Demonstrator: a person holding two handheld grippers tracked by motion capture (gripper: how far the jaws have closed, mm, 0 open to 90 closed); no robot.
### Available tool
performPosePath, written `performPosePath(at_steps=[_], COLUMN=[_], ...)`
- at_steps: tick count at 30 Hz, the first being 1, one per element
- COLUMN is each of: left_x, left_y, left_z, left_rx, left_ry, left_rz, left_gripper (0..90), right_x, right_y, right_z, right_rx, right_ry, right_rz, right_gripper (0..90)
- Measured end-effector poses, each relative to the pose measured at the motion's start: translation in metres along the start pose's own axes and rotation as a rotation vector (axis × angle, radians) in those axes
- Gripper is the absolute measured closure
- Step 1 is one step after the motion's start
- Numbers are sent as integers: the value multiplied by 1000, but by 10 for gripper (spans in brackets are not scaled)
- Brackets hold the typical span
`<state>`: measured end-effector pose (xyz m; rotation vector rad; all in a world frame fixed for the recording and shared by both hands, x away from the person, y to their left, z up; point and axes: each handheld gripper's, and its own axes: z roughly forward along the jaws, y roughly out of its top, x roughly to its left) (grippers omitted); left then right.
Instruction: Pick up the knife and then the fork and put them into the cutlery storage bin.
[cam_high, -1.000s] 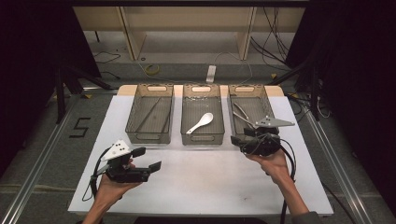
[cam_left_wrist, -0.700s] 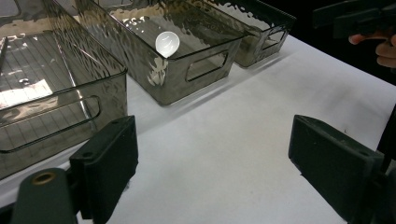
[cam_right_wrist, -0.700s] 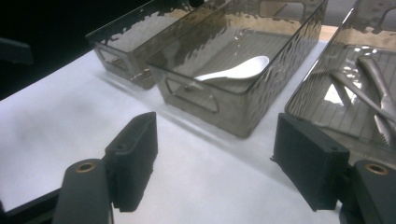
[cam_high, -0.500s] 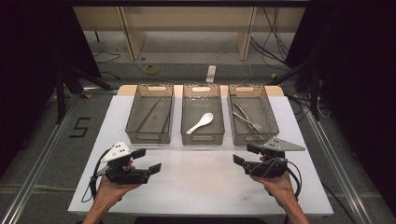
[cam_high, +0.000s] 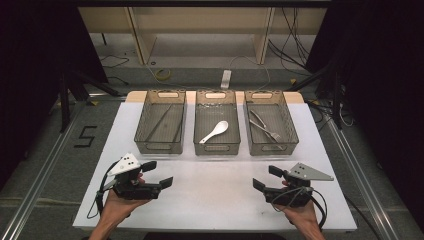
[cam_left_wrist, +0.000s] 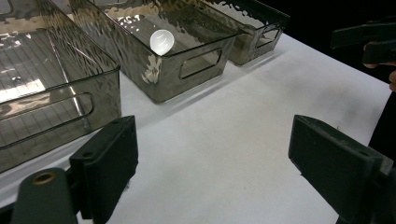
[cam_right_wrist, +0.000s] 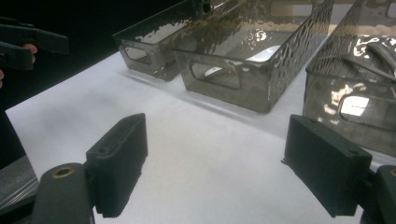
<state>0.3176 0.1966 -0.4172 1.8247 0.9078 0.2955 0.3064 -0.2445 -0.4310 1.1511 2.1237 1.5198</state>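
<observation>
Sorting is looking finished: both tools, left tool (cam_high: 159, 174) and right tool (cam_high: 266, 177), are sitting empty with jaws wide over the bare worktop (cam_high: 215, 200), right's having just been opening, while the cutlery (cam_high: 265, 127) is lying in the right bin (cam_high: 270, 125), spoon (cam_high: 215, 132) in the middle bin.

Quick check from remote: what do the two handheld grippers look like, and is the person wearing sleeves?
Both the left gripper and right gripper are black, with two blocky ribbed jaws, a pale grey three-cornered plate on top and a black cable trailing behind. Forearms are bare, no sleeves or gloves.
</observation>
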Motion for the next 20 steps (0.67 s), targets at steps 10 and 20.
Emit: performPosePath(at_steps=[10, 20], left_x=[0, 0], left_y=[0, 0], left_z=[0, 0], left_rx=[-2, -2], left_ry=[-1, 0], left_rz=[1, 4], left_gripper=[154, 154], right_x=[1, 1], right_y=[-3, -3], right_z=[-2, -2], right_rx=[7, 8], right_ry=[-14, -19], right_rz=[-12, -18], right_gripper=[218, 215])
